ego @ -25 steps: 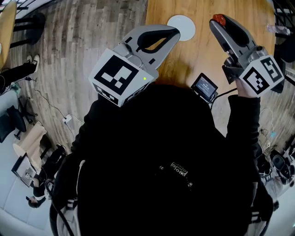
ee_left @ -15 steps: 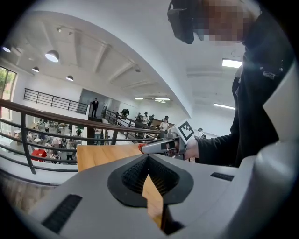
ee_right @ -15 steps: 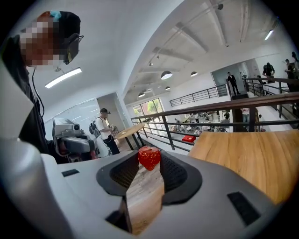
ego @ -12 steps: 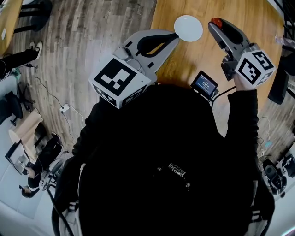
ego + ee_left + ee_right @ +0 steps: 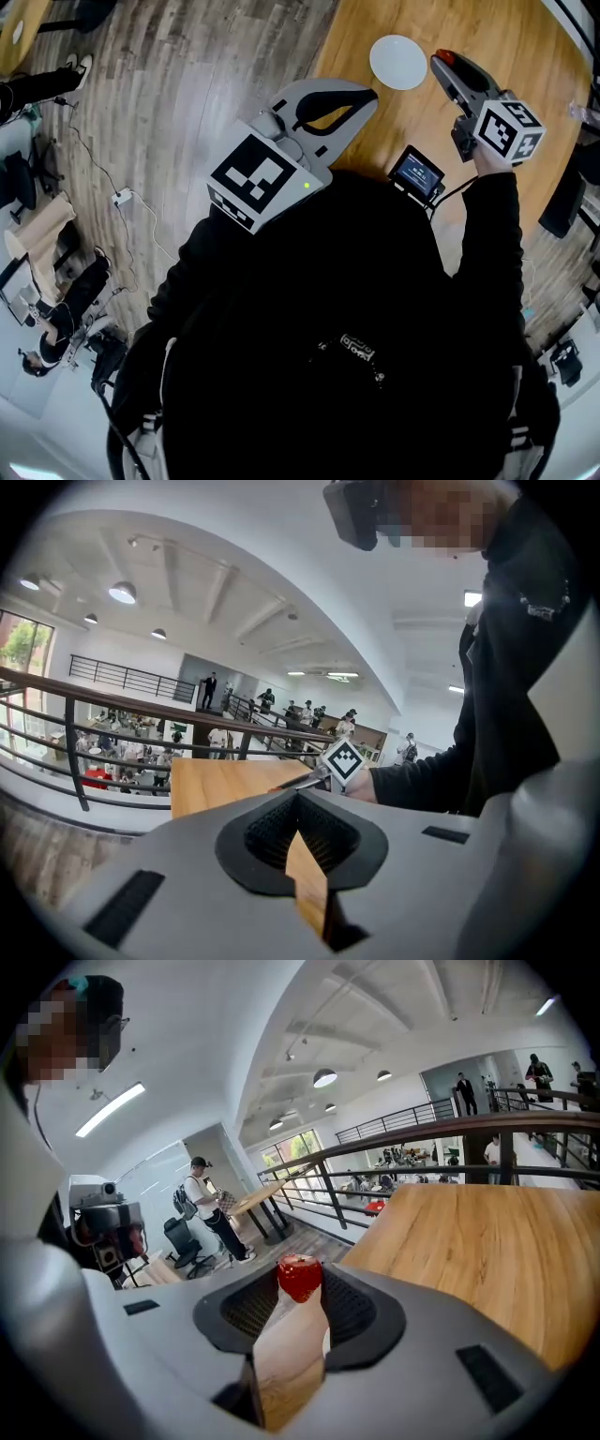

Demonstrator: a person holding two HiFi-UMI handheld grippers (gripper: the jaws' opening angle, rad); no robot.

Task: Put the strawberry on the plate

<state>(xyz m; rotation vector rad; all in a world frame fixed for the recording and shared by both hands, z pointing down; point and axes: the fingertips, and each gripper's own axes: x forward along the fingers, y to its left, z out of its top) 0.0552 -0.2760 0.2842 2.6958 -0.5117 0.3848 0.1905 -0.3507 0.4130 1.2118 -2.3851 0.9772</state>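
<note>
A red strawberry sits pinched between the tips of my right gripper, which is shut on it. It hangs over the wooden table, just right of the small white plate. The plate holds nothing. My left gripper hovers near the table's left edge, below and left of the plate. Its tips meet with nothing between them. From the left gripper view I see the right gripper's marker cube and the hand that holds it.
A small device with a lit screen sits on the table's near edge, with a cable running from it. Left of the table is wood-plank floor with cables. A railing runs past the table's far side, with people and desks beyond it.
The right gripper, with the strawberry in it, has drawn closer to the plate's right rim. The head view has shifted, and the left gripper stays shut near the table edge.
</note>
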